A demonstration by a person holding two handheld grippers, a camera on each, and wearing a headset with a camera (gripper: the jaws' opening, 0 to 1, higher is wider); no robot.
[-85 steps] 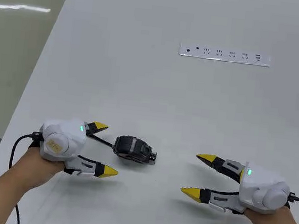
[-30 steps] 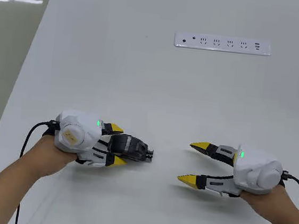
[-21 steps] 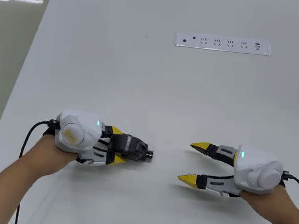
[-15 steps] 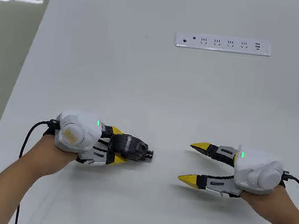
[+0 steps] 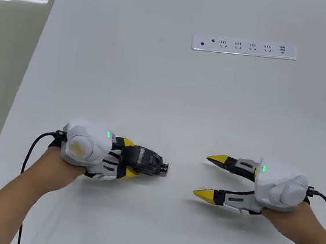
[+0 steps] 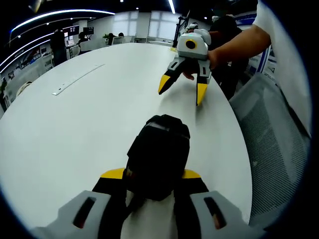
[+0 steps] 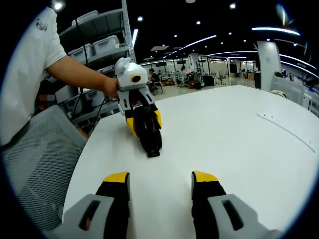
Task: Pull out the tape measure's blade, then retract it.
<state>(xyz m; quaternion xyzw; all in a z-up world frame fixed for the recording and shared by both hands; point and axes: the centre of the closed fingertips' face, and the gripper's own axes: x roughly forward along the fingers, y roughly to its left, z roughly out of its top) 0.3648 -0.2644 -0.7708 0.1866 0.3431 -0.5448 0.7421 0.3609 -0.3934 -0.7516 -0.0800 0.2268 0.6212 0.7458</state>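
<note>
Left tool [image 5: 128,157], yellow-tipped, clamped on the rounded, black, rubbery-cased tape measure [image 5: 145,160], which lies on the smooth white desk [image 5: 171,99] near its front-left edge; right tool [image 5: 208,176] stands apart, jaws spread.

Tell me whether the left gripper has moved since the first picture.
Yes. Judged against the power strip, the left gripper has slid right and closed on the tape measure.
</note>
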